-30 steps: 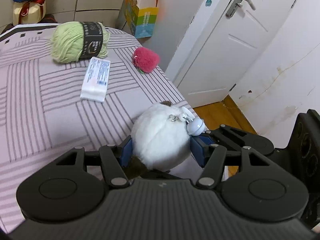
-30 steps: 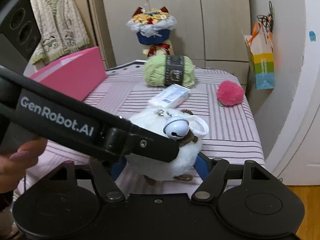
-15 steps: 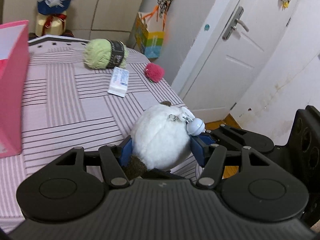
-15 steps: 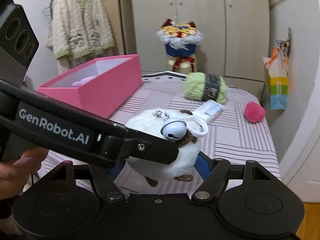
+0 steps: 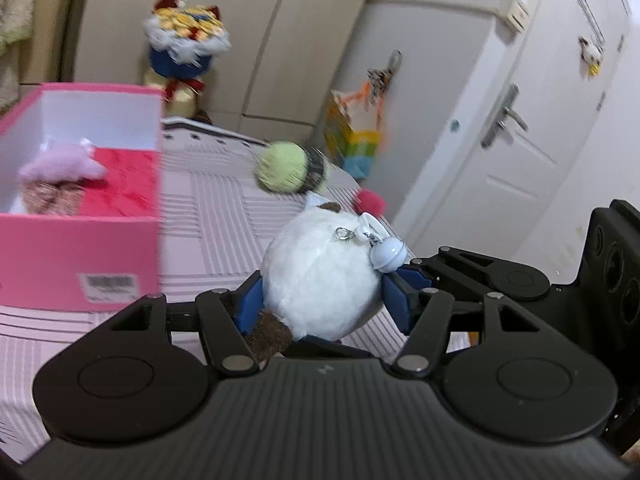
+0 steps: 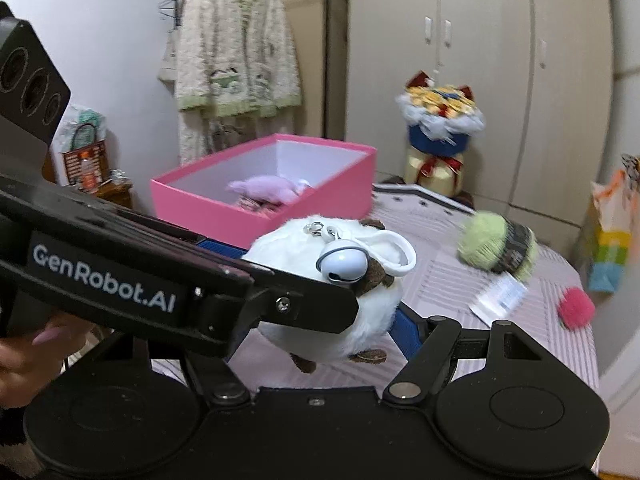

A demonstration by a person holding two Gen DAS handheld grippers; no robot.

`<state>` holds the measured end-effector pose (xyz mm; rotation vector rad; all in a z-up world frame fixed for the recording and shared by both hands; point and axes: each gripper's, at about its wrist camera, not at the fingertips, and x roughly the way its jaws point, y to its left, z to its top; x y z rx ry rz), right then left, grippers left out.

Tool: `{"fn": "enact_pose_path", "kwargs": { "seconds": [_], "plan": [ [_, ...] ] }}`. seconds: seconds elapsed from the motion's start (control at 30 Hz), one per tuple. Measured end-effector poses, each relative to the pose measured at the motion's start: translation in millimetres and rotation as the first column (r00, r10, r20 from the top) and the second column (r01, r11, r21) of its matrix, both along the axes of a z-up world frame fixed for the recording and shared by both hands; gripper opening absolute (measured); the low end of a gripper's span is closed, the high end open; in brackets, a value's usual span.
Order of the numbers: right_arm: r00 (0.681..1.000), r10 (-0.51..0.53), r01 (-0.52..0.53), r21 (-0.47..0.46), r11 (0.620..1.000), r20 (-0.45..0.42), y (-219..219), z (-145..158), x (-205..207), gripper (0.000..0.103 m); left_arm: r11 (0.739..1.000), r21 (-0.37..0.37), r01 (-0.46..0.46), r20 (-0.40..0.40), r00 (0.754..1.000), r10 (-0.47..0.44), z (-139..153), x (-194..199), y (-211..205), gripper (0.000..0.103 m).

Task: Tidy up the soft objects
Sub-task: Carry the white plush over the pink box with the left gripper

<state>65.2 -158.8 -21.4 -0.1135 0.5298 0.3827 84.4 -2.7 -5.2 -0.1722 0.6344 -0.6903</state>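
A white plush toy (image 5: 320, 280) with a small bell (image 5: 387, 257) and brown feet is held up above the striped table. My left gripper (image 5: 324, 304) and my right gripper (image 6: 320, 316) are both shut on the toy (image 6: 332, 300), each from a different side. The left gripper's arm (image 6: 120, 280) crosses the right wrist view. An open pink box (image 5: 80, 256) stands at the left and holds a lilac plush (image 5: 60, 166); the box (image 6: 320, 192) also shows beyond the toy in the right wrist view.
On the striped table (image 5: 208, 216) lie a green yarn ball (image 5: 286, 168), a pink pompom (image 5: 370, 202) and a white pack (image 6: 500, 296). A bouquet (image 5: 184, 52) stands behind the table by the wardrobe. A door (image 5: 520, 128) is at the right.
Both grippers have lifted the white toy higher and swung it left toward the pink box. The box's inside now shows in both views. The grip has not changed.
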Motion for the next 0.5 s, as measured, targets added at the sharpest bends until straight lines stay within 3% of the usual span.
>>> {"fn": "enact_pose_path", "kwargs": {
  "seconds": [0.33, 0.5],
  "plan": [
    [0.995, 0.102, -0.103, 0.082, 0.991, 0.014, 43.7, 18.3, 65.8, 0.079, 0.992, 0.062, -0.113, 0.093, 0.990, 0.107, 26.7, 43.9, 45.9, 0.061],
    [0.987, 0.160, -0.155, 0.144, 0.977, -0.022, 63.2, 25.0, 110.1, 0.079, 0.984, 0.054, -0.168, 0.081, 0.983, 0.163, 34.2, 75.9, 76.0, 0.062]
  ]
}}
